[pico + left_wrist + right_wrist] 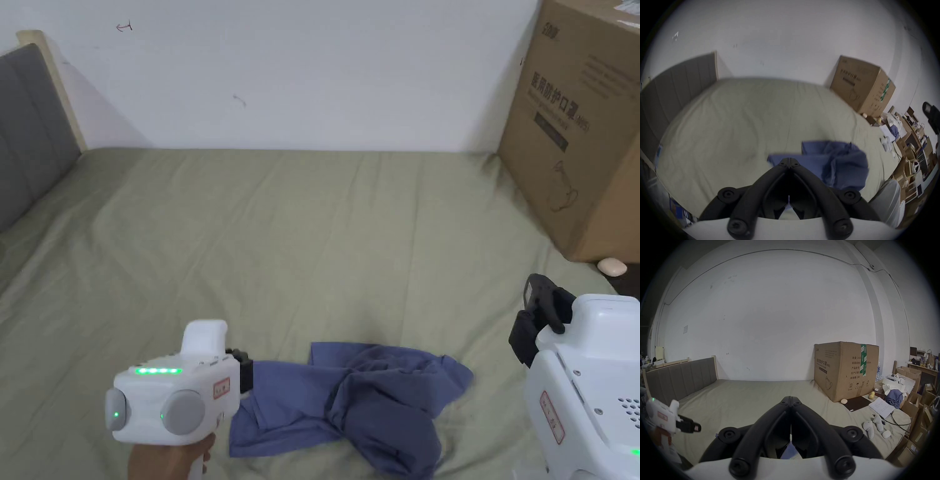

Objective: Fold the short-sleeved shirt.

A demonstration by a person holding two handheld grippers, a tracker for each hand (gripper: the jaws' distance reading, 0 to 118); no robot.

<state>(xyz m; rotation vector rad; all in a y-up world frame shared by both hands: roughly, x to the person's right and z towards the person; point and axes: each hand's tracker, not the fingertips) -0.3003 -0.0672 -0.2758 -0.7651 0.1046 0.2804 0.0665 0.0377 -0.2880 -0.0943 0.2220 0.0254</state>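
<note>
A blue short-sleeved shirt [369,400] lies crumpled on the olive-green bed sheet [281,237], near the front edge of the bed. My left gripper [245,375] is held low at the shirt's left edge. In the left gripper view its jaws [789,160] are together in front of the blurred shirt [843,162], and no cloth shows between them. My right gripper [537,319] hangs to the right of the shirt, above the bed. In the right gripper view [791,398] its jaws are shut with nothing between them and point toward the far wall.
A large cardboard box [581,125] stands on the bed's far right corner, with a small cream object [612,267] at its foot. A grey padded headboard [31,125] runs along the left side. Boxes and clutter [907,402] lie beyond the bed's right side.
</note>
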